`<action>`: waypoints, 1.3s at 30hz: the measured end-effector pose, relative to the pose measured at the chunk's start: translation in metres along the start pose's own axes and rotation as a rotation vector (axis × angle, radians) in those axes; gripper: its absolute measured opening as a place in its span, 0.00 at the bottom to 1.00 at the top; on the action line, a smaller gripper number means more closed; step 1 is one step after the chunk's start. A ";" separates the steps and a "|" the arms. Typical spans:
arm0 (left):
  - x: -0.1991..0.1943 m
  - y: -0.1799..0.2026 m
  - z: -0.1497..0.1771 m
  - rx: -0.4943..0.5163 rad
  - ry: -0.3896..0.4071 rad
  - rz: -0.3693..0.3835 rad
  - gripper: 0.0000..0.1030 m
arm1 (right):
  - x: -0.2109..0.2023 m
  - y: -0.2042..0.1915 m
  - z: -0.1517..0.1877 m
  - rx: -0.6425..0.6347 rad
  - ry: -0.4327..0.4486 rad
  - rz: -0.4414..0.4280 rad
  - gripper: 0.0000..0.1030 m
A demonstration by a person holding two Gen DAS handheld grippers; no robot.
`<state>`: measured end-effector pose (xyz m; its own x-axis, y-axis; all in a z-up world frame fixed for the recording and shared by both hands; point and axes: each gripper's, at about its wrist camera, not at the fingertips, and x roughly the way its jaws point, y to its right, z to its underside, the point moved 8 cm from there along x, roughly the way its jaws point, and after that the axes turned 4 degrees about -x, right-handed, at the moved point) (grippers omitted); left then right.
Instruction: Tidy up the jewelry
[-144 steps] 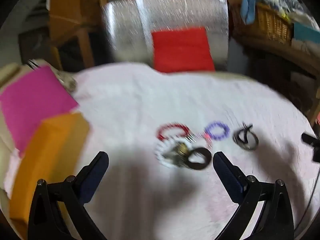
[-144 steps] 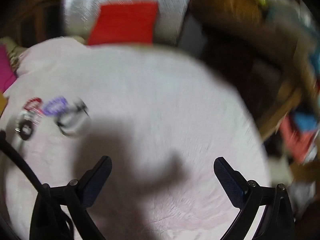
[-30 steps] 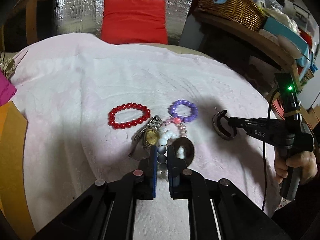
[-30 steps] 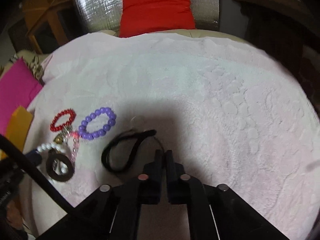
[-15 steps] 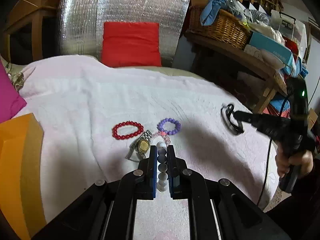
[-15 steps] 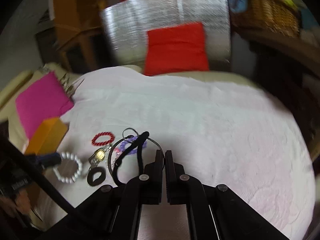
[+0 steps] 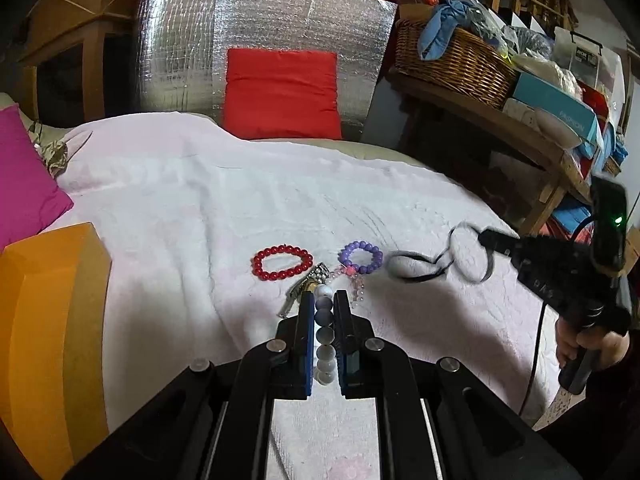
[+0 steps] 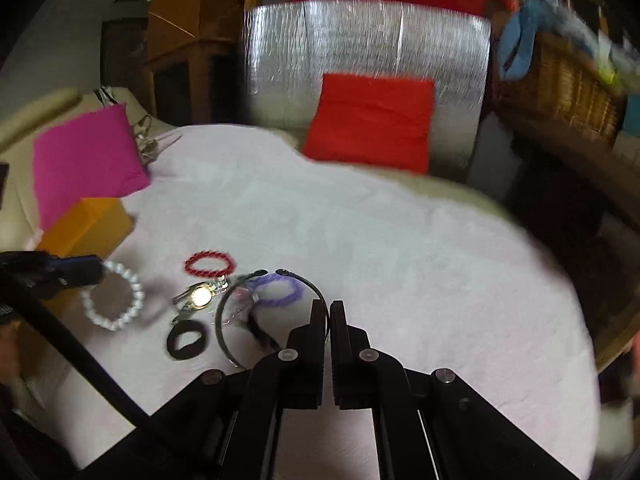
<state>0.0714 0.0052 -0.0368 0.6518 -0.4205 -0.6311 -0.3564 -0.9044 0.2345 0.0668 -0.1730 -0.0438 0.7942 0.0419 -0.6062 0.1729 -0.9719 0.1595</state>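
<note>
My left gripper (image 7: 323, 304) is shut on a white pearl bracelet (image 7: 324, 336), held above the pink cloth (image 7: 240, 208); the bracelet also hangs in the right wrist view (image 8: 114, 300). My right gripper (image 8: 329, 312) is shut on a black cord necklace (image 8: 240, 312), lifted off the cloth; it dangles at the right in the left wrist view (image 7: 440, 260). On the cloth lie a red bead bracelet (image 7: 282, 262), a purple bead bracelet (image 7: 360, 258), a gold-faced watch (image 8: 200, 296) and a black ring band (image 8: 187, 340).
An orange box (image 7: 48, 320) stands at the left, a magenta cushion (image 7: 24, 188) behind it. A red cushion (image 7: 282, 94) leans on a silver foil panel (image 7: 260, 32) at the back. A wooden shelf with a wicker basket (image 7: 452, 64) is at the right.
Both grippers closed on jewelry and lifted: the left raised the pearl bracelet, the right raised the black necklace. Both have pulled back and up from the pile.
</note>
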 end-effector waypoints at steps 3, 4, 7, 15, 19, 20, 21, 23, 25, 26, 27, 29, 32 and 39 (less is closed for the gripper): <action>-0.004 -0.002 -0.002 -0.010 0.011 -0.004 0.09 | 0.003 0.002 -0.001 0.076 -0.008 -0.053 0.03; -0.005 -0.002 -0.002 -0.012 0.015 -0.001 0.09 | -0.002 0.000 -0.005 0.064 0.020 -0.043 0.03; -0.012 -0.004 -0.004 -0.020 0.032 0.004 0.09 | -0.010 -0.009 -0.015 0.061 0.057 -0.072 0.03; -0.044 -0.017 -0.009 -0.035 0.102 0.022 0.09 | -0.004 -0.043 -0.028 0.006 0.047 -0.055 0.03; -0.043 -0.020 -0.004 -0.034 0.085 0.012 0.09 | 0.040 -0.051 0.012 -0.045 -0.211 -0.047 0.03; -0.044 -0.020 -0.003 -0.032 0.086 0.015 0.09 | 0.046 -0.051 0.019 -0.057 -0.248 -0.036 0.03; -0.044 -0.018 -0.003 -0.030 0.087 0.017 0.09 | 0.049 -0.049 0.024 -0.059 -0.274 -0.029 0.03; -0.044 -0.016 -0.004 -0.029 0.088 0.019 0.09 | 0.059 -0.044 0.039 -0.047 -0.363 -0.032 0.04; -0.043 -0.015 -0.004 -0.028 0.088 0.019 0.09 | 0.065 -0.030 0.046 -0.030 -0.404 0.025 0.07; -0.042 -0.014 -0.005 -0.027 0.087 0.017 0.09 | 0.068 -0.023 0.049 -0.023 -0.430 0.032 0.12; -0.040 -0.015 -0.005 -0.025 0.085 0.013 0.09 | 0.068 -0.019 0.050 -0.011 -0.438 0.031 0.15; -0.040 -0.016 -0.004 -0.024 0.084 0.006 0.09 | 0.064 -0.007 0.048 0.033 -0.416 0.031 0.33; -0.038 -0.020 -0.005 -0.041 0.083 -0.004 0.09 | 0.051 0.003 0.037 0.094 -0.335 0.010 0.51; -0.033 -0.023 -0.004 -0.045 0.071 -0.025 0.09 | 0.033 -0.072 0.007 0.086 -0.204 -0.312 0.50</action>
<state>0.0612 0.0398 -0.0188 0.7069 -0.4003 -0.5832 -0.3100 -0.9164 0.2533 0.0766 -0.1030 -0.0811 0.5770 0.3006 -0.7595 0.3322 -0.9358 -0.1180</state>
